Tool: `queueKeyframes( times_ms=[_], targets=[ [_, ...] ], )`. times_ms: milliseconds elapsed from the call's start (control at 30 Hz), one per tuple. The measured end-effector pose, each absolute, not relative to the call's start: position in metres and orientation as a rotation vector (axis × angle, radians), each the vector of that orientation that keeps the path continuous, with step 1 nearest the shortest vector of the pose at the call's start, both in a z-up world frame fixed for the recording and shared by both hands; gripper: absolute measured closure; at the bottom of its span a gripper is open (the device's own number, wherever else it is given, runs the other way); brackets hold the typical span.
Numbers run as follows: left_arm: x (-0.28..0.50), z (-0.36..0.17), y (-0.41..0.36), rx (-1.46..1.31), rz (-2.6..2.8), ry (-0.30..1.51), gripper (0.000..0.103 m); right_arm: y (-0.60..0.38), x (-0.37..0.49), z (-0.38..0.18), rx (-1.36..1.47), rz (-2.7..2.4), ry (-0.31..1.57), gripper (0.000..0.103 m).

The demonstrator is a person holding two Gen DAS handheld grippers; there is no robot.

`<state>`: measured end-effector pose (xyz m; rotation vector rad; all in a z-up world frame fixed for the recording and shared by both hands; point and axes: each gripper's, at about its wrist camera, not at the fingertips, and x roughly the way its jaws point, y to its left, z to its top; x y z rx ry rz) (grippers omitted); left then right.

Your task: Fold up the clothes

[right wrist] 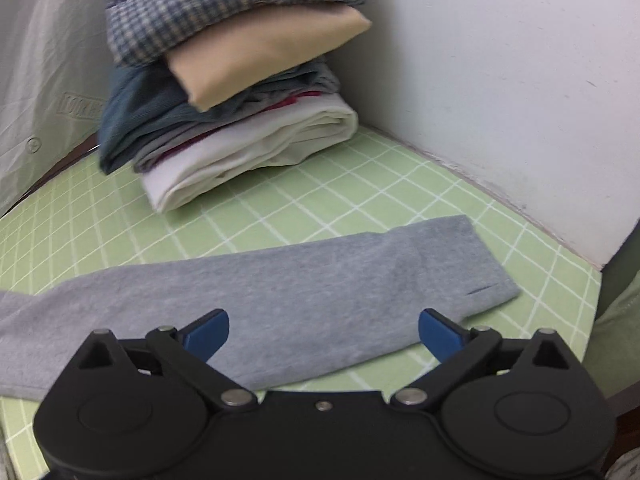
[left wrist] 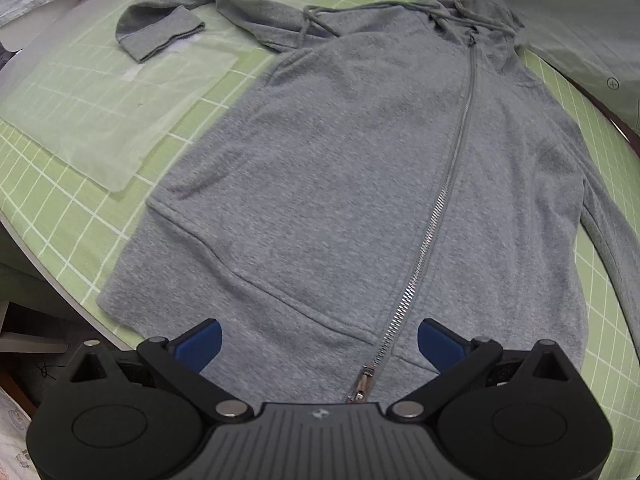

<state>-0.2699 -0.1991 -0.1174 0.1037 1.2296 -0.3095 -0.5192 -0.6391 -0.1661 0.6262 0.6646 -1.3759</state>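
A grey zip-up hoodie [left wrist: 340,168] lies flat, front up, on the green checked table [left wrist: 72,208]. Its zipper [left wrist: 444,200] runs diagonally down to the pull [left wrist: 360,386] near my left gripper [left wrist: 320,344], which hovers open above the hem with nothing between its blue pads. One sleeve bends back at the far left, its cuff [left wrist: 160,34] folded over. In the right wrist view the other sleeve [right wrist: 256,300] lies straight across the table, cuff [right wrist: 472,264] to the right. My right gripper [right wrist: 324,334] stands wide open over that sleeve, holding nothing.
A stack of folded clothes [right wrist: 224,80] sits at the back by the white wall [right wrist: 500,80]. A translucent plastic sheet [left wrist: 116,108] lies left of the hoodie. The table edge [right wrist: 592,320] drops off at the right; pale fabric [left wrist: 580,20] hangs behind.
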Motion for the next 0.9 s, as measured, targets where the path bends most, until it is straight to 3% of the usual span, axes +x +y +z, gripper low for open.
queueKeyframes(
  times_ms=[167,500,700,900],
  targets=[
    [-0.188,-0.147,-0.178,0.080,-0.240,1.197,0.000,-0.584,-0.448,-0.160,0.529,-1.192,0.691,0.001],
    [-0.080,-0.156,-0.088,0.031,-0.247,1.180,0.000,-0.434,-0.322,-0.147,0.243,-0.901,0.790,0.001],
    [-0.010,-0.157,-0.069,0.036,-0.310,1.149,0.002,-0.369,-0.275,-0.167,0.245,-0.834,0.856,0.001],
    [0.045,-0.153,-0.068,0.070,-0.393,1.126,0.016,-0.334,-0.246,-0.189,0.334,-0.863,0.887,0.000]
  ],
)
